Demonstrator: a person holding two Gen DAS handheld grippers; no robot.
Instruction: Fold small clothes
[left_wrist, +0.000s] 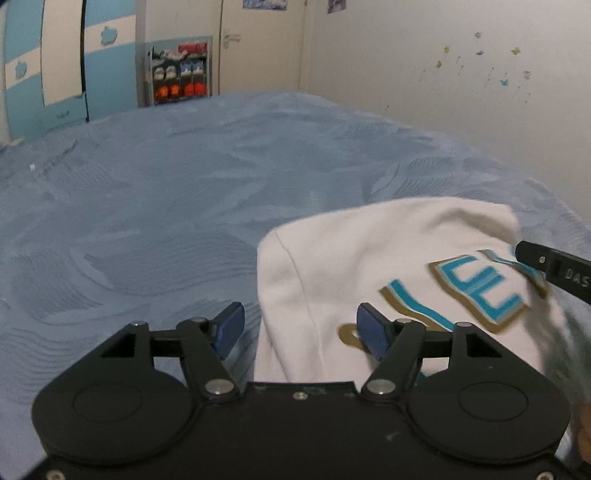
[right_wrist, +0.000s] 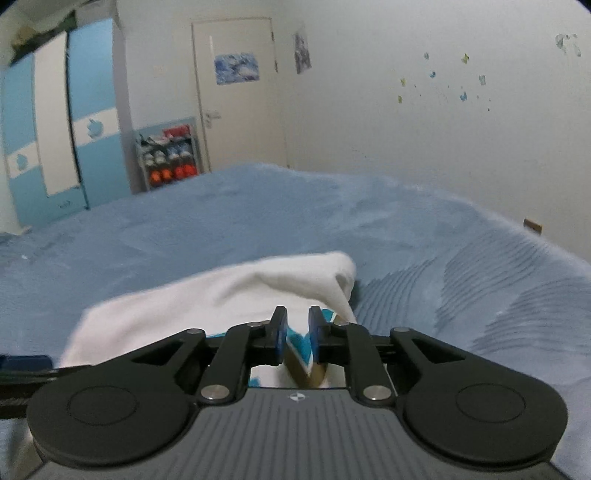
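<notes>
Right gripper (right_wrist: 297, 330) pinching white shirt (right_wrist: 221, 295), left gripper (left_wrist: 299, 328) spread

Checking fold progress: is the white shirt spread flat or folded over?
Folded over: white shirt doubles onto itself, edge pinched in the right gripper.

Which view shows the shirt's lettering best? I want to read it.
The left wrist view: the blue and gold lettering lies spread across the white shirt. The right wrist view shows only a pinched scrap between the right tool's fingers.

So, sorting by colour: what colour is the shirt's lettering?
Turquoise with gold outlines, on the white shirt; clearest in the left wrist view.
</notes>
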